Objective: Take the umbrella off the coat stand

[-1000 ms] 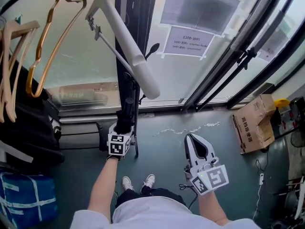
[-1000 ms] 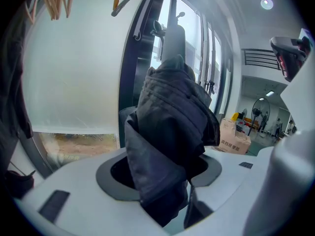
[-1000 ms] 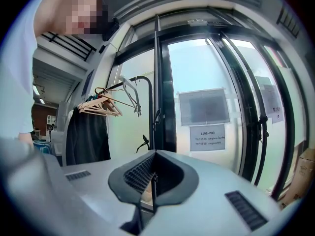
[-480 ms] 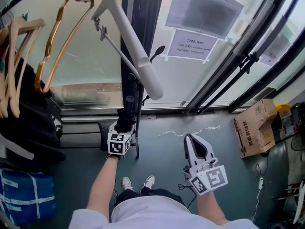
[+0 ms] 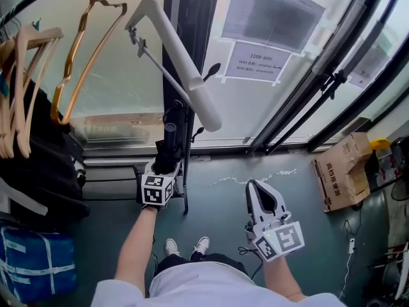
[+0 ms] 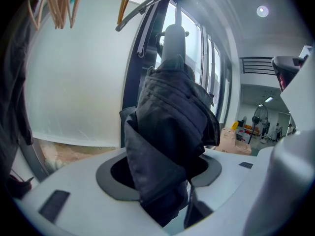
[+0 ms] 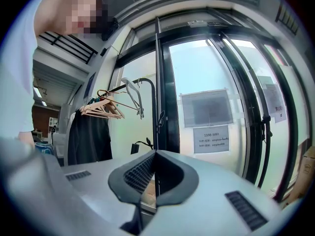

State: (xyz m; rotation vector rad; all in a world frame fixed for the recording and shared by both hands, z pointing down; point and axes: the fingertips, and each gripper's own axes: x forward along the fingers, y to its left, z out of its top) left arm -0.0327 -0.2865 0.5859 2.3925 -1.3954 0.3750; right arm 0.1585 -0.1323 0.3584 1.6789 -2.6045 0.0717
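Observation:
A folded black umbrella (image 5: 166, 151) stands upright against the coat stand's dark pole (image 5: 181, 50), under its white arm (image 5: 176, 55). My left gripper (image 5: 165, 166) is shut on the umbrella's fabric body. In the left gripper view the bunched black umbrella (image 6: 170, 132) fills the space between the jaws of the left gripper (image 6: 167, 178), and its rounded end points up toward the stand. My right gripper (image 5: 253, 185) hangs lower right, apart from the stand. In the right gripper view the right gripper (image 7: 153, 156) has its pads together with nothing between them.
Wooden and metal hangers (image 5: 38, 82) and a black garment (image 5: 35, 171) hang at the left, over a blue bag (image 5: 32, 264). A glass wall with a paper sign (image 5: 259, 66) stands behind the stand. A cardboard box (image 5: 342, 168) sits at the right on the floor.
My left gripper has risen a little along the pole with the umbrella in it. The right gripper has stayed where it was.

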